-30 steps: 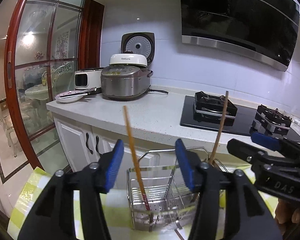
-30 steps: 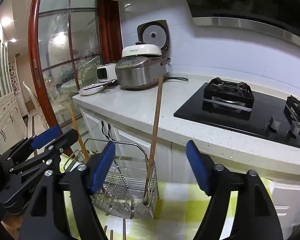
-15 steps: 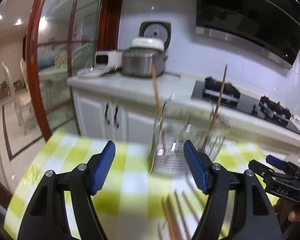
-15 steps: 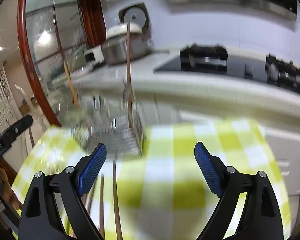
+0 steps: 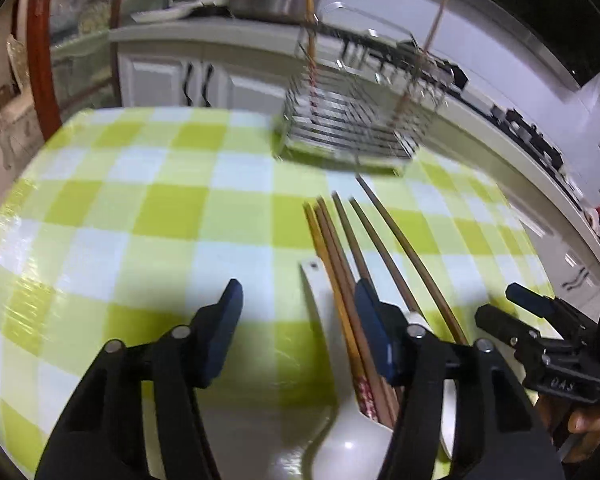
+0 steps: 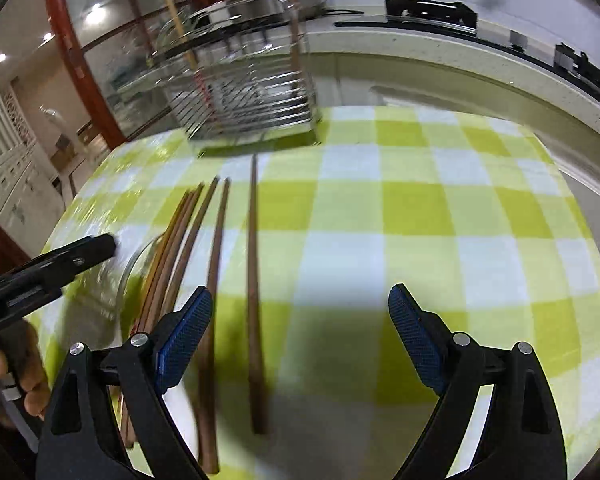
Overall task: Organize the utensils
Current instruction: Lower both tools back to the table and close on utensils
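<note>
So far I have two chopsticks standing in the rack point(image 5: 352, 120); several chopsticks point(image 6: 254, 280) remain lying on the counter point(image 6: 420, 208). My right gripper point(image 6: 300, 336) has its fingers wide and empty, and the left gripper point(image 5: 300, 332) is closing on nothing.

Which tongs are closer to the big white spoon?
Left. The left tongs hang right over the white spoon; the right tongs are off to its side, over the chopsticks.

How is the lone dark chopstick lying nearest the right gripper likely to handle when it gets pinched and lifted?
The dark chopstick looks straight and wooden, so probably stiff and light. It is thin and lies flat on the checked tablecloth, so the pads may struggle to get under it. Gripped near one end, it would likely pivot or slip.
</note>
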A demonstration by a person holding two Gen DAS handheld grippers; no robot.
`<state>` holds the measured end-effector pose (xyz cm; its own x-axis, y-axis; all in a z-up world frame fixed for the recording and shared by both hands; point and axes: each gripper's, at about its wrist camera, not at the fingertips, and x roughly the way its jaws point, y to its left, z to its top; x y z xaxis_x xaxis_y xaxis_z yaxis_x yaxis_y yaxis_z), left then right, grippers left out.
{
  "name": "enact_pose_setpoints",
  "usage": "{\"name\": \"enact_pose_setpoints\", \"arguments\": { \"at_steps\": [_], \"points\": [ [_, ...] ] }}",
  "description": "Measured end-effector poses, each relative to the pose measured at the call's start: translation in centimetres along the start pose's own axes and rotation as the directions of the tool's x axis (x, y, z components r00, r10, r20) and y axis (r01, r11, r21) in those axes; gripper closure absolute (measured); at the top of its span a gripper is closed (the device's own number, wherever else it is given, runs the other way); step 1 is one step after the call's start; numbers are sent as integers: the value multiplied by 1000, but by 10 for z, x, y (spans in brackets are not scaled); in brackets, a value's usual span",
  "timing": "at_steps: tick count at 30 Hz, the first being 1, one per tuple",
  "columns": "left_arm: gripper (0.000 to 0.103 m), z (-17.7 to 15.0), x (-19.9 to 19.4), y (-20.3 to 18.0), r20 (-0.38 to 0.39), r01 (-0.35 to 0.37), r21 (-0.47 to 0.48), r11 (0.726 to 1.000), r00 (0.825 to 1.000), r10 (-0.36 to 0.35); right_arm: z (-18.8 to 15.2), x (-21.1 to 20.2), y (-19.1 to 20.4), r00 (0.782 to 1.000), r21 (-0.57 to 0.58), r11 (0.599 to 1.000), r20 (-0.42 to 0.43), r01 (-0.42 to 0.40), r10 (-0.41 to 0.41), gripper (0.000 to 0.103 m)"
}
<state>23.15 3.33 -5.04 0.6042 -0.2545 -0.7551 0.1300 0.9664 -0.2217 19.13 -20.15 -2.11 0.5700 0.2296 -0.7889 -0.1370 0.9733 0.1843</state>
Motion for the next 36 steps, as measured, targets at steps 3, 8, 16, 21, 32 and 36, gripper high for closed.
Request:
{"name": "enact_pose_setpoints", "arguments": {
  "at_steps": [3, 8, 16, 21, 32, 36],
  "points": [
    [59, 2, 11, -6, -43, 28, -8, 1000, 999, -28, -3, -4, 6, 1000, -21, 1000, -5, -2, 2, 19],
    [70, 7, 31, -9, -101, 35, -16, 999, 994, -36, -1, -7, 11, 1000, -40, 999, -15, -8, 7, 19],
    [86, 15, 40, -16, -118, 36, 20, 999, 992, -34, -6, -6, 24, 999, -80, 996, -39, -33, 30, 19],
    [90, 14, 34, -13, -100, 32, 15, 999, 995, -30, -10, -3, 41, 997, -118, 992, -58, -49, 43, 19],
    [90, 10, 18, 2, -69, 32, -2, 999, 997, -32, -5, 10, 67, 997, -164, 986, -83, -15, 1, 40],
    [90, 8, 17, 6, -66, 36, -8, 999, 997, -37, -5, 18, 70, 994, -165, 986, -105, -5, -12, 48]
  ]
}}
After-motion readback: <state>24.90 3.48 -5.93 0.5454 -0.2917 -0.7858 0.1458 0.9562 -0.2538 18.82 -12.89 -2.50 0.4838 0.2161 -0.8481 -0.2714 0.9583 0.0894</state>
